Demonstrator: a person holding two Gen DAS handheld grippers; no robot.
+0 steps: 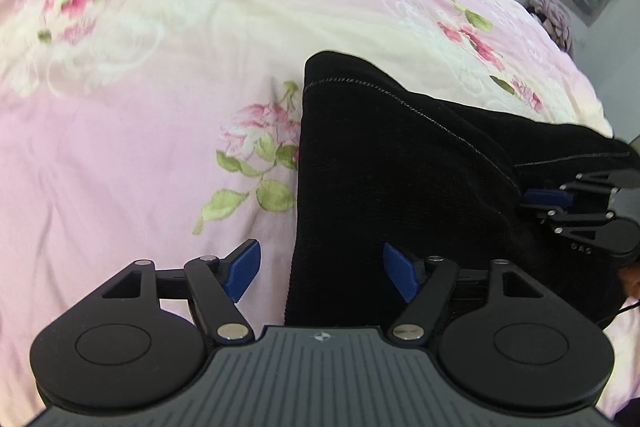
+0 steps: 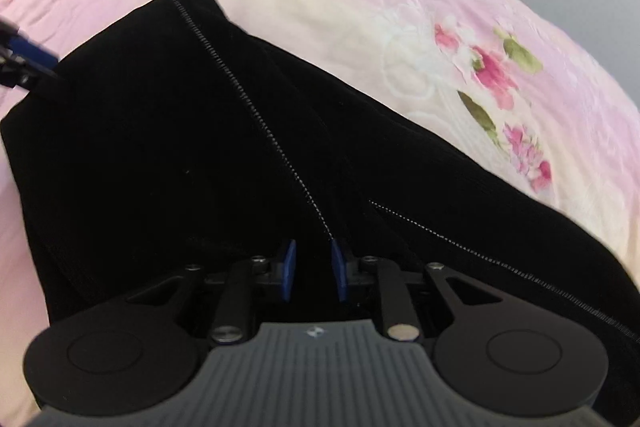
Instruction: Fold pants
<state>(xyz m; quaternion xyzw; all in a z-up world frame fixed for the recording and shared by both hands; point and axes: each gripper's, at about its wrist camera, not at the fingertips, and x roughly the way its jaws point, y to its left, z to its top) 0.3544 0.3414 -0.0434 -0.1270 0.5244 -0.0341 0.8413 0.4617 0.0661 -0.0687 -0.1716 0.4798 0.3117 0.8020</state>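
A: What's under my left gripper [image 1: 320, 273]?

B: Its blue pads are spread wide, clamped on nothing; the black corduroy pants with pale stitching [image 1: 400, 167] start just under the right-hand pad, the pink rose-printed bedsheet [image 1: 120, 167] under the other.

A: And my right gripper [image 2: 313, 269]?

B: Pads a narrow gap apart, over the pants [image 2: 180, 155]; I can't tell if cloth is pinched (too dark). A purple bundle [image 1: 554, 21] sits far beyond, nothing blocking.
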